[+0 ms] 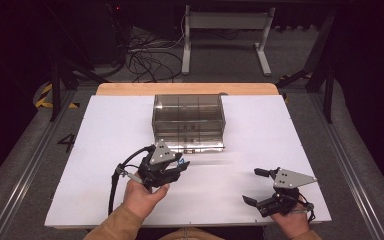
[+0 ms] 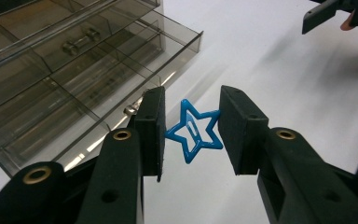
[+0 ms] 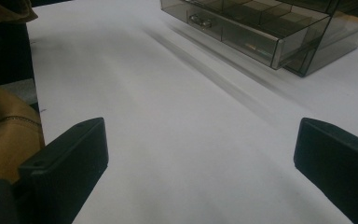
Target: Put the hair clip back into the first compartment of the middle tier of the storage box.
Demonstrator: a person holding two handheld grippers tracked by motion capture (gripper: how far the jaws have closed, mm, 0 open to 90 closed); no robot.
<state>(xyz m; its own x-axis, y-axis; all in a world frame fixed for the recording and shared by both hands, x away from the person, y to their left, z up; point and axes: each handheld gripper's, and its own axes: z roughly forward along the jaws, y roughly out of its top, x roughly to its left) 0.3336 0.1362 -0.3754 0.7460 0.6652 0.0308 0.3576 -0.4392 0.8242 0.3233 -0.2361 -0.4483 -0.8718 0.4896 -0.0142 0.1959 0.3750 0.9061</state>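
Left gripper (image 2: 191, 133) holds a blue star clip (image 2: 193, 134) between its jaws, pinched by two opposite points, lifted above the white worktop (image 1: 105, 150) just in front of the smoky clear drawer box (image 1: 188, 122). In the high view the left gripper (image 1: 172, 167) sits near the box's front left corner, a speck of blue at its tips. The bottom drawer (image 2: 98, 93) stands pulled out, its dividers making several open compartments; they look empty, though the tinted plastic makes that hard to confirm. Right gripper (image 1: 254, 186) hangs wide open and empty, well apart at the right of the worktop, jaws aimed toward the box. Likely step: drop the star into one compartment. To do it well: the pinch is on thin tips only, so keep it firm and avoid twisting; carry the star over the drawer's front wall, centre it over one cell clear of the dividers, lower close, then open. Risk: the clip may snag a divider or bounce out. The right gripper could steady the box if it slides.
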